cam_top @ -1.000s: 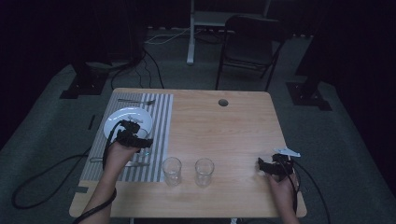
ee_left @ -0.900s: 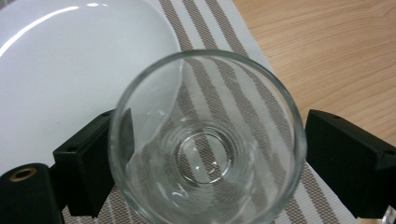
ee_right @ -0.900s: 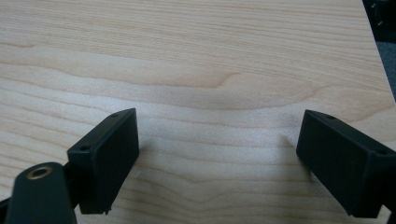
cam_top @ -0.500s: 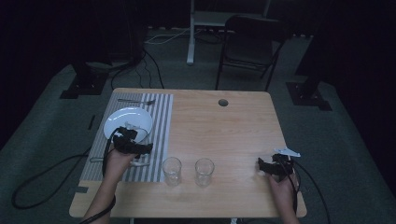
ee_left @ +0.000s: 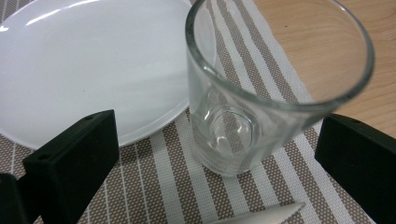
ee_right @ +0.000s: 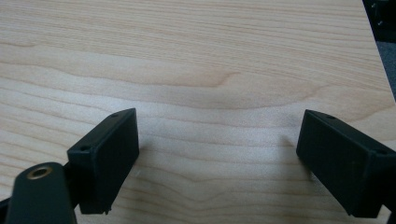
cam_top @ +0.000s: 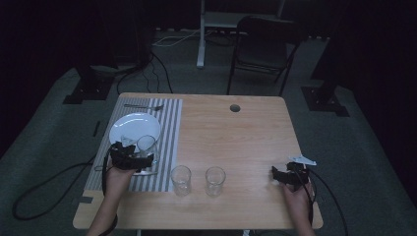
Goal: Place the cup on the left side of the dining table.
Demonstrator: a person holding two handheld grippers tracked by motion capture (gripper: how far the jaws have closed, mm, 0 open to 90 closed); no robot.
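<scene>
Left gripper (cam_top: pixel 138 160) has just spread its jaws wide and let go; the glass (ee_left: pixel 261 88) stands upright on the striped placemat (ee_left: pixel 154 186), just beside the white plate (ee_left: pixel 84 65); placement looks done; right gripper (cam_top: pixel 284 175) idles open over bare table (ee_right: pixel 196 60).

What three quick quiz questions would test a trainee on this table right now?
1. True or false: the left gripper is clamped on the glass.
2. How many glasses stand off the mat, on bare table?
3. The glass at the left gripper stands: A) on the plate, B) on the mat beside the plate, C) on bare wood.

Key: 1 false, its jaws stand open either side of it; 2 two; 3 B.
</scene>
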